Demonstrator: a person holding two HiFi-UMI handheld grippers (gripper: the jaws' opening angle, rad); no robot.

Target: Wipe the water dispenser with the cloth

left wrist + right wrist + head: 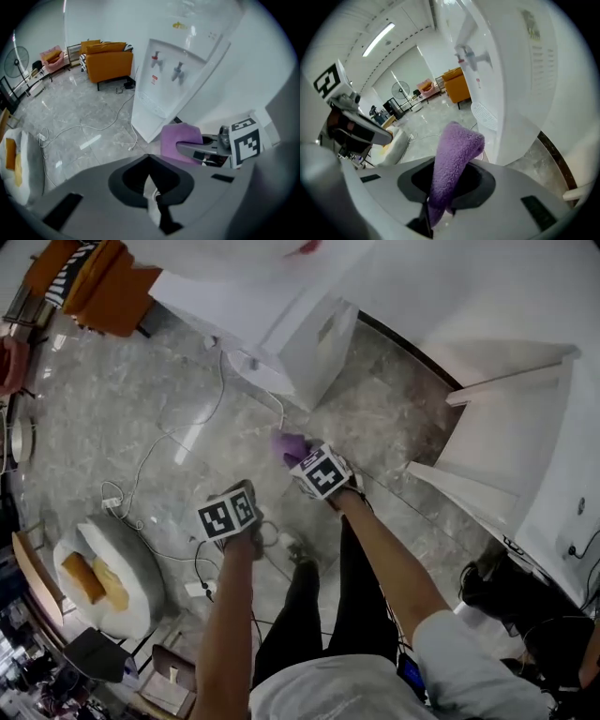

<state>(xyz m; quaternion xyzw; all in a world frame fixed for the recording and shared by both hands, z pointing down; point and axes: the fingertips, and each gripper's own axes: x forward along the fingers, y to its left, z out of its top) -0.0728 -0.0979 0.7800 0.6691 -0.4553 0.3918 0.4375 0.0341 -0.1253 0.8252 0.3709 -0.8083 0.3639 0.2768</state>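
Note:
The white water dispenser (314,338) stands on the marble floor ahead of me; in the left gripper view its front (187,70) shows a red tap and a blue tap. My right gripper (302,456) is shut on a purple cloth (289,444), which sticks up out of its jaws (452,164) close to the dispenser's side (520,84). My left gripper (239,495) is lower and to the left, shut with nothing in it (150,185). From there I see the cloth (180,138) held a little short of the dispenser's base.
An orange sofa (103,282) stands at the back left. White cables (159,442) trail over the floor to a power strip. A round white cushion (112,577) lies at the left. White panels (506,437) stand at the right. A floor fan (16,63) is far left.

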